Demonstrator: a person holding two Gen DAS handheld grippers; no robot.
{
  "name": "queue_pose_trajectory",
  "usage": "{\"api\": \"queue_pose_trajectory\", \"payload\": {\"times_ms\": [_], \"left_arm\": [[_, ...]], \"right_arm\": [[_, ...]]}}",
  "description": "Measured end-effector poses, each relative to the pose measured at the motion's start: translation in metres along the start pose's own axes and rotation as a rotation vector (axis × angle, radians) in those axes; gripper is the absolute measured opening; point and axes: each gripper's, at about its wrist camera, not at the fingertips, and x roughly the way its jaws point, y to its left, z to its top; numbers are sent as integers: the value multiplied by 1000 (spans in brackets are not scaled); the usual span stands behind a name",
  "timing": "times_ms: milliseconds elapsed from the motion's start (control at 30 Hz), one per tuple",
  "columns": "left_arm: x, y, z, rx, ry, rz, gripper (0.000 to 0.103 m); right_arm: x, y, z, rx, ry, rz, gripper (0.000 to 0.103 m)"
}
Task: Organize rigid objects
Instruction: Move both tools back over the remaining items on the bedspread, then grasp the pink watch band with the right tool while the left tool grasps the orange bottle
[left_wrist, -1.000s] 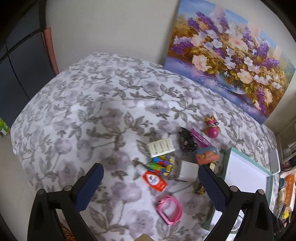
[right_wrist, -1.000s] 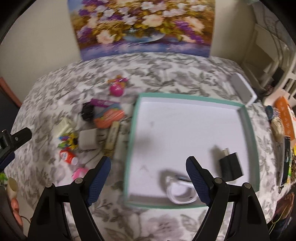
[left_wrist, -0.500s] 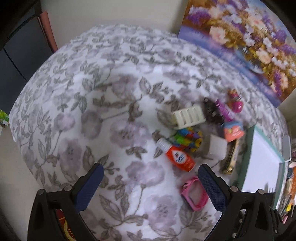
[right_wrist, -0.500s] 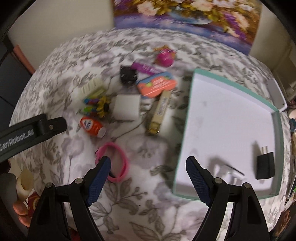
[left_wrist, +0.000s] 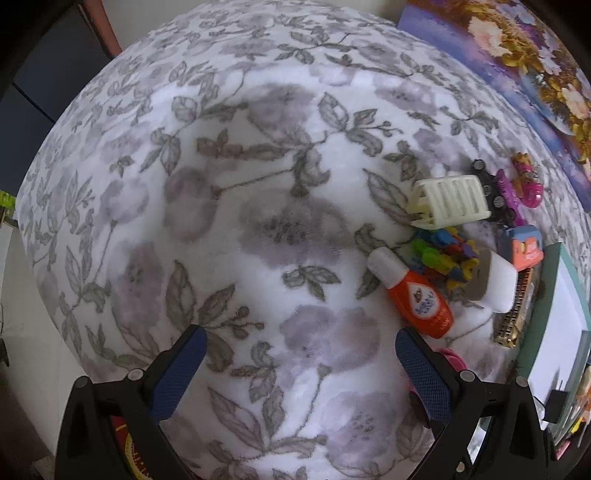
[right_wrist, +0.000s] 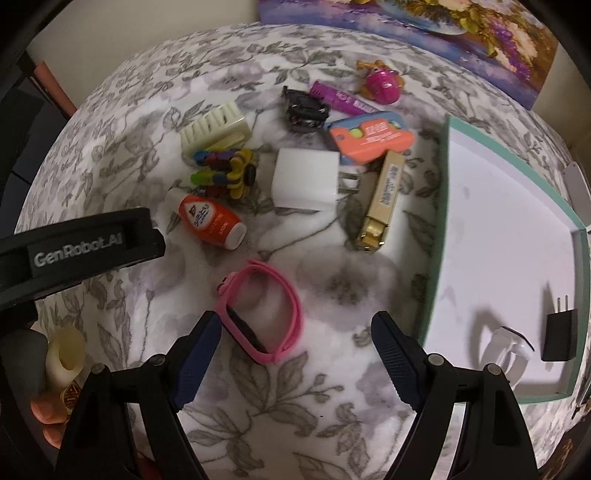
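Small objects lie clustered on a floral cloth. An orange bottle (left_wrist: 415, 294) (right_wrist: 211, 220) lies beside a colourful toy (right_wrist: 225, 171), a cream ribbed block (left_wrist: 448, 200) (right_wrist: 213, 126) and a white charger (right_wrist: 306, 179). Just in front of my open right gripper (right_wrist: 297, 349) lies a pink wristband (right_wrist: 264, 312), nearest its left finger. My left gripper (left_wrist: 301, 363) is open over bare cloth, left of the bottle. The teal-rimmed tray (right_wrist: 439, 221) at right holds a black plug (right_wrist: 559, 338) and a clear white band (right_wrist: 504, 352).
An orange case (right_wrist: 371, 137), gold bar (right_wrist: 382, 199), black toy car (right_wrist: 304, 109), purple tube (right_wrist: 341, 98) and pink figure (right_wrist: 382, 83) lie behind the cluster. A flower painting (left_wrist: 517, 62) leans on the wall. The left gripper's body (right_wrist: 74, 249) crosses the right wrist view's left side.
Both grippers have moved closer to the cloth and leftward. The right one left the tray and now hangs over the pink wristband; the left one drew nearer the orange bottle.
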Motion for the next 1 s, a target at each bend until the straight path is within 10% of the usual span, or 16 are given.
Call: {"api": "queue_pose_trajectory", "payload": {"times_ms": [767, 1000], "left_arm": [[18, 26, 9, -75, 58, -27, 103], [17, 27, 13, -78, 57, -74, 103]], "right_arm": [[30, 19, 5, -32, 35, -45, 84], [19, -3, 4, -15, 30, -35, 66]]}}
